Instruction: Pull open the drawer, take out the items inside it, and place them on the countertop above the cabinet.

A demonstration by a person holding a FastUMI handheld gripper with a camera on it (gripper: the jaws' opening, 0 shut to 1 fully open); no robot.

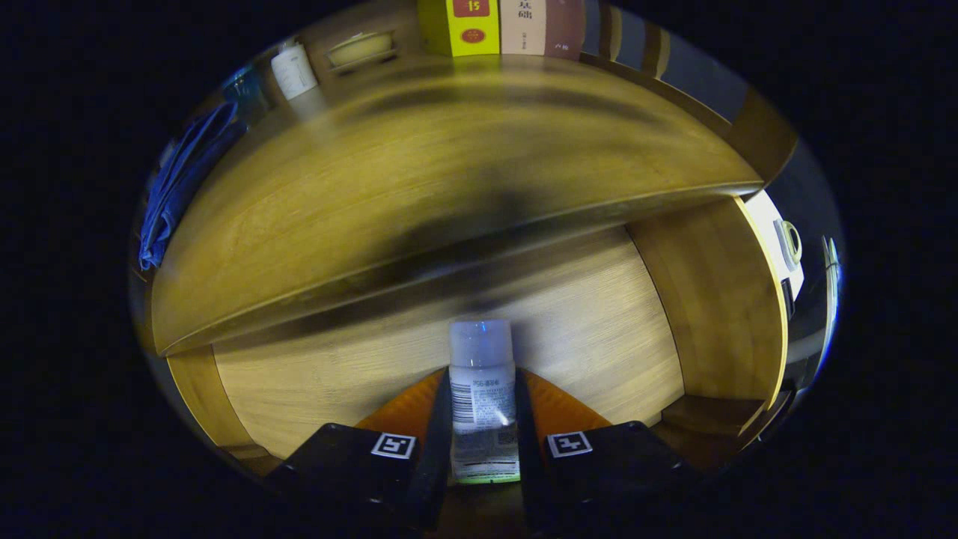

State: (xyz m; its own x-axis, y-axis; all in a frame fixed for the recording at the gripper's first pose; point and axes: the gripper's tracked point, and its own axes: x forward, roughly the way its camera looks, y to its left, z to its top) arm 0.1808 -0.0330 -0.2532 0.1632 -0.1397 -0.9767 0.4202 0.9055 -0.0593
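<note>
Currently mid-transfer: the claw [483, 430] is clamped on a small translucent plastic bottle with a white printed label [483, 397], upright between its fingers, over the open wooden drawer [599, 322]. Next move, likely: lift onto the glossy wooden tabletop [449, 172] above, clearing its front edge.

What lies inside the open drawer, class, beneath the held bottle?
The gripper is shut on a small white bottle above the open drawer. Its visible wooden floor is bare. The bottle and fingers hide the floor nearest them; the countertop covers the back.
</note>
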